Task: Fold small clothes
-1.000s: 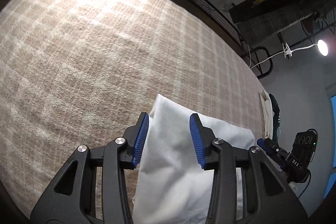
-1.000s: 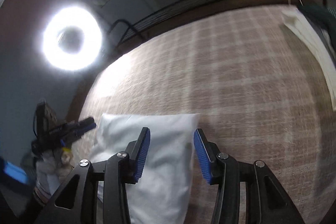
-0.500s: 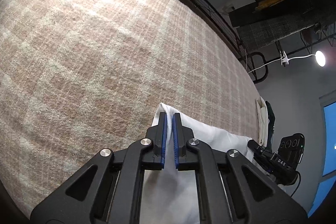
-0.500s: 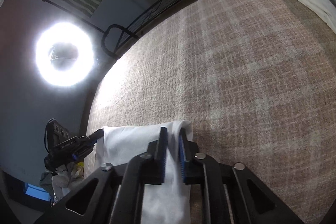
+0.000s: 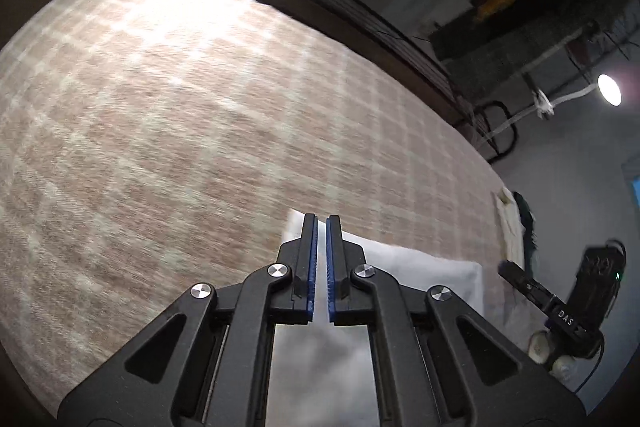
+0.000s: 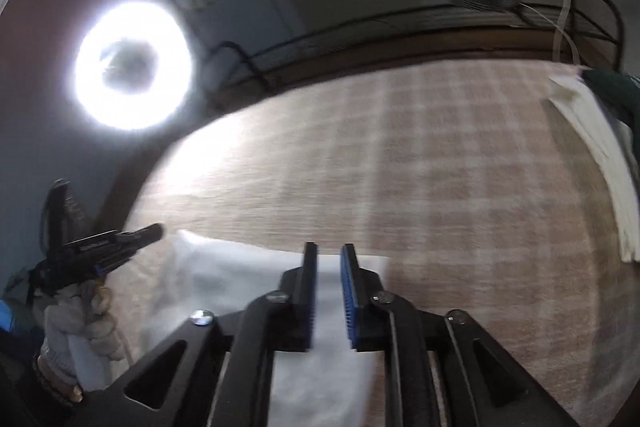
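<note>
Plaid blanket point(image 5: 168, 131) covering the work surface, with the white garment point(image 6: 240, 279) lying flat on its near part, already doubled into a rectangle, and a stack of folded cream cloth point(image 6: 600, 163) at the far right edge, well apart from it. The left gripper point(image 5: 321, 259) sits over the garment's far left corner with its blue pads drawn together to a thin slit; the cloth appears pinched there, though the contact itself is hidden behind the jaws. The right gripper point(image 6: 329, 291) stands near the garment's far right corner; its jaws have just been opening, a clear gap shows between the pads with cloth beneath but not pressed, so this corner is judged free. Principal risk: an uneven fold. If the left hand carries its corner while the right corner lies loose, the edge would likely skew or drag across the blanket, and the rough weave could catch the thin fabric and undo the layers below. A second risk is a shallow pinch on the left, taking only the top layer, so that the layers separate when lifted. The gloved hand point(image 6: 76, 323) behind the left gripper is blurred.
</note>
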{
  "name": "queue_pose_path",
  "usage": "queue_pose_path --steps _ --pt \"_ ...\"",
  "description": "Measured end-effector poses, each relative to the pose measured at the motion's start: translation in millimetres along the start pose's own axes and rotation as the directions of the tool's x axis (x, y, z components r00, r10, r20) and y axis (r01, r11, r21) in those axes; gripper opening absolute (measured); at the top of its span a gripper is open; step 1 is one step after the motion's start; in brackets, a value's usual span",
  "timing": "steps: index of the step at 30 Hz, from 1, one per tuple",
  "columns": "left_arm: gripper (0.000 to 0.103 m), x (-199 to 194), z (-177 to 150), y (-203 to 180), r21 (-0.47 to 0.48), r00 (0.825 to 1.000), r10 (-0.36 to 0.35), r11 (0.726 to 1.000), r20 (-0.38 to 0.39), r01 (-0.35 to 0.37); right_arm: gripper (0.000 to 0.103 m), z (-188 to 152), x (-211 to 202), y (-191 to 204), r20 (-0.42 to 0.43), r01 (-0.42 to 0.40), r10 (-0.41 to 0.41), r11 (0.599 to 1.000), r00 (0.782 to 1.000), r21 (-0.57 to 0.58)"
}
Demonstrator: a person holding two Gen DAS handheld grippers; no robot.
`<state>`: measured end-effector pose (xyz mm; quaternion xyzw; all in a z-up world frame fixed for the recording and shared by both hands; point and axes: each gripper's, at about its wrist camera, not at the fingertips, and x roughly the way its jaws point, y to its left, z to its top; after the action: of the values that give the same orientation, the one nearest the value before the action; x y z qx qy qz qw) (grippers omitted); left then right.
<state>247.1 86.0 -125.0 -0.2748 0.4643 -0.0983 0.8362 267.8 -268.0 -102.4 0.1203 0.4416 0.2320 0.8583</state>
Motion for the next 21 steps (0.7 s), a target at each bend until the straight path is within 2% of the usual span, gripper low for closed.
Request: queue_pose_path --steps 2,4,7,9,11,13,15,17,19,21 --pt "0.0 5 -6 -15 0.042 0.999 -0.035 0.998 -0.031 0.036 0.023 -2 7 16 -0.015 -0.045 0.045 0.998 0.999 -0.04" --pt "0.0 15 -11 -29 0.091 0.997 -0.036 0.995 -0.061 0.041 0.023 -4 18 32 -0.041 -0.059 0.056 0.995 0.998 -0.082" --pt "0.0 35 -17 -39 0.141 0.994 0.009 0.99 -0.105 0.006 0.023 -9 44 51 -0.103 -0.036 0.021 0.989 0.994 -0.145" --pt "0.0 47 -19 -36 0.141 0.991 0.054 0.989 -0.119 -0.037 0.023 -15 58 51 -0.128 -0.004 -0.015 0.989 0.992 -0.146" --pt "0.0 53 -18 -31 0.132 0.992 0.061 0.99 -0.114 -0.046 0.019 -17 67 44 -0.143 0.035 -0.053 0.992 0.988 -0.12" --pt "0.0 51 -15 -29 0.13 0.992 0.068 0.99 -0.109 -0.053 0.019 -15 71 33 -0.145 0.05 -0.06 0.996 0.988 -0.069" --pt "0.0 41 -13 -23 0.134 0.991 0.106 0.986 -0.081 -0.095 0.02 -13 68 25 -0.139 0.071 -0.076 0.997 0.987 -0.044" --pt "0.0 32 -12 -17 0.12 0.989 0.129 0.985 -0.071 -0.12 0.026 -12 61 22 -0.126 0.103 -0.107 0.994 0.986 -0.042" --pt "0.0 21 -13 -13 0.107 0.991 0.112 0.989 -0.07 -0.105 0.033 -14 51 23 -0.11 0.115 -0.121 0.992 0.987 -0.057" --pt "0.0 7 -19 -16 0.134 0.993 0.098 0.987 -0.062 -0.089 0.035 -20 37 28 -0.097 0.108 -0.116 0.991 0.988 -0.084"
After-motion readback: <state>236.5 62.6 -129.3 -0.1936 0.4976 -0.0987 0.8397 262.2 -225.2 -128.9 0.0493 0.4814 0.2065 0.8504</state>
